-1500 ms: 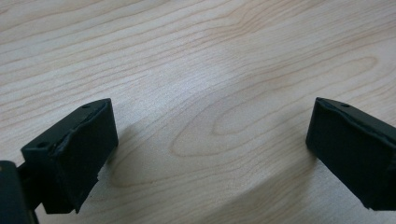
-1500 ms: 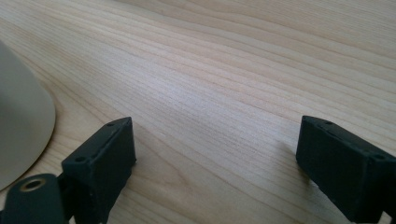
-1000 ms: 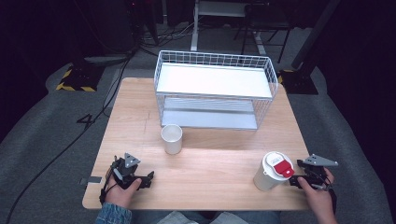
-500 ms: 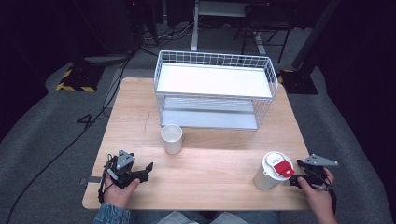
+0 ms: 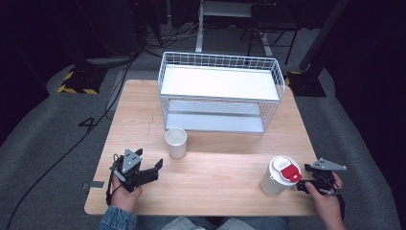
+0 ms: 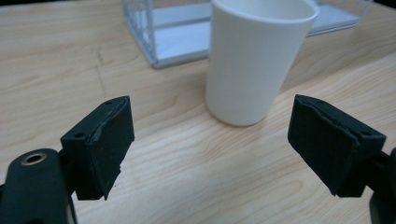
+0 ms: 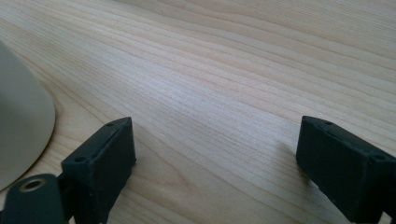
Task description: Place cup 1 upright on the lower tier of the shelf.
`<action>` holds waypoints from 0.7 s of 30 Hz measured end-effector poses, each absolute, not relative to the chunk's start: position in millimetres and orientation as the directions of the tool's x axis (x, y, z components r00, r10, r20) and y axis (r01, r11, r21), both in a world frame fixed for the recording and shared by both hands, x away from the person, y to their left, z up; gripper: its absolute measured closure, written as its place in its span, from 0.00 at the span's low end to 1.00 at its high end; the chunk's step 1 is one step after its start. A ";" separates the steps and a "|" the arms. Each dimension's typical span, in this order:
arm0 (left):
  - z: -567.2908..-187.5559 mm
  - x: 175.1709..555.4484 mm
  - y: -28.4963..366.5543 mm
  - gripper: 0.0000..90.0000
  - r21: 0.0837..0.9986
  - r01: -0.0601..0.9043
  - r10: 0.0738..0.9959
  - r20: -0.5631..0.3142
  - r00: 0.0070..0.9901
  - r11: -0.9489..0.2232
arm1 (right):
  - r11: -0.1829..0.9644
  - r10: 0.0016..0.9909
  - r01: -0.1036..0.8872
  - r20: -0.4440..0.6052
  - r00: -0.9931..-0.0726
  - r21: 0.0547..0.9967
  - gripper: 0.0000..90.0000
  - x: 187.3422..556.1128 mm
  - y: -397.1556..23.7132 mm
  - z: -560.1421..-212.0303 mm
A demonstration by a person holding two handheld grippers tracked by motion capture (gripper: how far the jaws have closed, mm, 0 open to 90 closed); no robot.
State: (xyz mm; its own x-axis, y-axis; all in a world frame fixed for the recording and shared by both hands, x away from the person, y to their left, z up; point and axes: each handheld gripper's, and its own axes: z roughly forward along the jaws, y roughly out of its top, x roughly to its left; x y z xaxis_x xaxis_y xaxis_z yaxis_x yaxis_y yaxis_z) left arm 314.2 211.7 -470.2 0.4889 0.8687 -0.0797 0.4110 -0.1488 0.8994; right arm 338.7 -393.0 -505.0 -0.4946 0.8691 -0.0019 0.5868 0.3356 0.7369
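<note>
Looking down on a light wooden table here, with a white wire two-tier rack parked at the far side. Seeing a plain white open paper cup standing upright in front of the rack's left end, just off it and not touching.

Down at the near left corner, got the left gripper in hand, pointing at that cup and well short of it. Been closing its jaws just now, yet in the left gripper view clearly spread apart, nothing between the pads, cup sitting beyond them on bare wood.

Over at the near right, got the right gripper just beside a white paper cup with a white lid and red tab, upright near the table edge. Jaws wide apart there too, gripping nothing, only wood grain between them, with the lidded cup's wall off past one jaw. Can't tell about contact with that cup.
</note>
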 end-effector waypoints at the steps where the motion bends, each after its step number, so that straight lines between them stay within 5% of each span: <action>1: -469.5 314.8 211.0 0.17 0.901 0.407 0.864 -0.082 0.497 -0.149 | 0.335 0.869 0.587 -0.001 -0.495 0.737 0.13 338.6 -392.9 -505.0; 8: -464.6 327.9 198.0 0.14 0.910 0.397 0.846 -0.117 0.520 -0.118 | 0.335 0.869 0.588 -0.001 -0.494 0.737 0.13 338.6 -392.9 -505.0; 13: -467.1 338.0 189.4 0.00 0.908 0.400 0.849 -0.111 0.517 -0.125 | 0.336 0.869 0.587 -0.002 -0.494 0.737 0.13 338.7 -393.0 -505.0; 21: -470.7 354.8 173.6 0.00 0.916 0.377 0.839 -0.096 0.535 -0.136 | 0.336 0.870 0.587 -0.003 -0.494 0.737 0.13 338.7 -392.9 -505.0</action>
State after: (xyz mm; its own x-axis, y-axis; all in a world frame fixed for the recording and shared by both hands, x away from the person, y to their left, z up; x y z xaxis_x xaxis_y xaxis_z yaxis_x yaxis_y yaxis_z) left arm 354.8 173.6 -470.7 0.5349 0.8395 -0.0955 0.3765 -0.1356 0.9164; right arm 338.7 -392.9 -505.0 -0.4937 0.8696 -0.0026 0.5871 0.3355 0.7367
